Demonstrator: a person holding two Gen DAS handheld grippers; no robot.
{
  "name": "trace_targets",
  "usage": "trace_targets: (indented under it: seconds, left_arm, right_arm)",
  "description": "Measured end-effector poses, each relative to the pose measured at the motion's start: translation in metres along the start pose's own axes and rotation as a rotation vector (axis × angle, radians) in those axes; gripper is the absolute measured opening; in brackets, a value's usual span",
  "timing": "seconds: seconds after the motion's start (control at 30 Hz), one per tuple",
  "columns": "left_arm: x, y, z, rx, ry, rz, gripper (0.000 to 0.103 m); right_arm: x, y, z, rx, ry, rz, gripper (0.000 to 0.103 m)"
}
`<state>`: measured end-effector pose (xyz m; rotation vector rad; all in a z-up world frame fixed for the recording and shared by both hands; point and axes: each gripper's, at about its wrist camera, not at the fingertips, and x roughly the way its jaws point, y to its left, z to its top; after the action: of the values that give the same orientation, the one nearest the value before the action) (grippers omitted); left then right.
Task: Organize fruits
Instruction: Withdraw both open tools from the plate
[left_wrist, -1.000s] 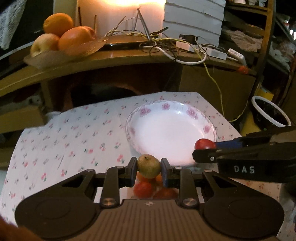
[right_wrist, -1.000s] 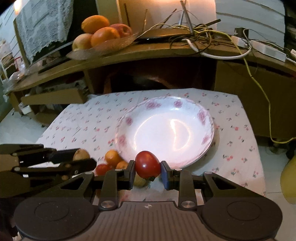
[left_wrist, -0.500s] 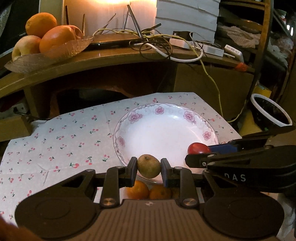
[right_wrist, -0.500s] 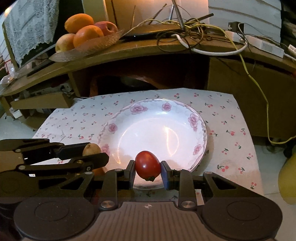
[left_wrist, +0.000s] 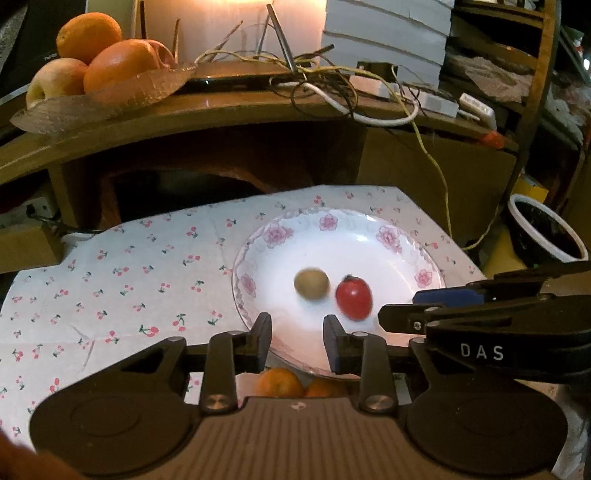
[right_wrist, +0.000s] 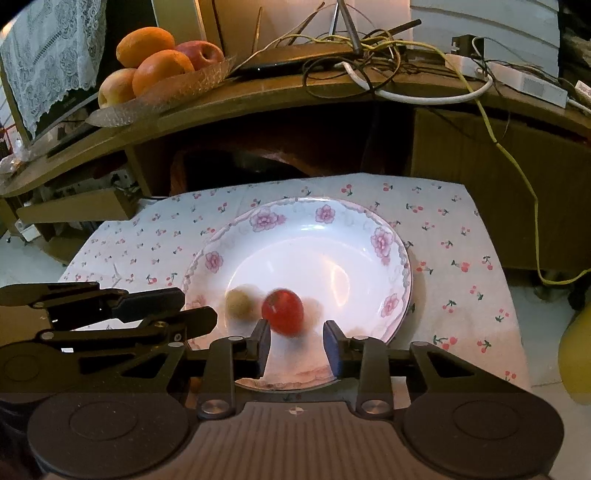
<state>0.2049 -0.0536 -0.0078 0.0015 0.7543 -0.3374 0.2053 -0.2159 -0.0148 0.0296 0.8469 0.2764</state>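
In plate (left_wrist: 424, 254) | red fruit (left_wrist: 353, 298), greenish fruit (left_wrist: 311, 283) | side by side

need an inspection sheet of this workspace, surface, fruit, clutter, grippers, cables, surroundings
Surface: low table under a cherry-print cloth.
Job's things: flowered plate holds a brownish-green fruit and a red tomato, both blurred; two small oranges lie on the cloth at its near rim.
Clutter: nothing seen on the cloth.
Grippers: left gripper and right gripper both open over the plate's near edge, jaws just opened, nothing between them.
Cables: tangle on the wooden shelf, yellow one trailing down.
Surroundings: glass dish of large fruit on the shelf.
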Motion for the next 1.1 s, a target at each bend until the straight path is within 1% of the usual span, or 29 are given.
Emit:
trace_targets:
  seconds: [0.1,0.17,0.2,0.43,0.6,0.9,1.0,1.1]
  left_arm:
    - [-0.01,0.001,0.005,-0.008,-0.028,0.0,0.038]
    - [-0.015,0.003,0.008,-0.015,-0.042,0.003,0.039]
    - [-0.017,0.003,0.009,-0.018,-0.047,0.007,0.039]
    - [-0.029,0.008,0.01,-0.036,-0.054,0.021,0.043]
    - [-0.033,0.008,0.008,-0.039,-0.052,0.025,0.043]
    - [-0.048,0.012,-0.001,-0.04,-0.049,0.035,0.044]
    - [-0.055,0.015,-0.006,-0.045,-0.049,0.046,0.045]
    - [-0.063,0.02,-0.014,-0.052,-0.043,0.068,0.045]
  right_arm:
    - [-0.004,-0.002,0.002,0.008,-0.013,-0.002,0.035]
    - [-0.008,-0.005,0.003,0.018,-0.027,-0.005,0.039]
    - [-0.01,-0.006,0.004,0.022,-0.035,-0.007,0.04]
    - [-0.024,-0.011,0.006,0.025,-0.069,-0.011,0.042]
    - [-0.026,-0.01,0.003,0.019,-0.062,-0.009,0.043]
    - [-0.032,0.001,-0.002,-0.008,-0.055,0.026,0.045]
    - [-0.033,0.004,-0.004,-0.012,-0.045,0.037,0.045]
    - [-0.033,0.008,-0.008,-0.006,-0.026,0.066,0.045]
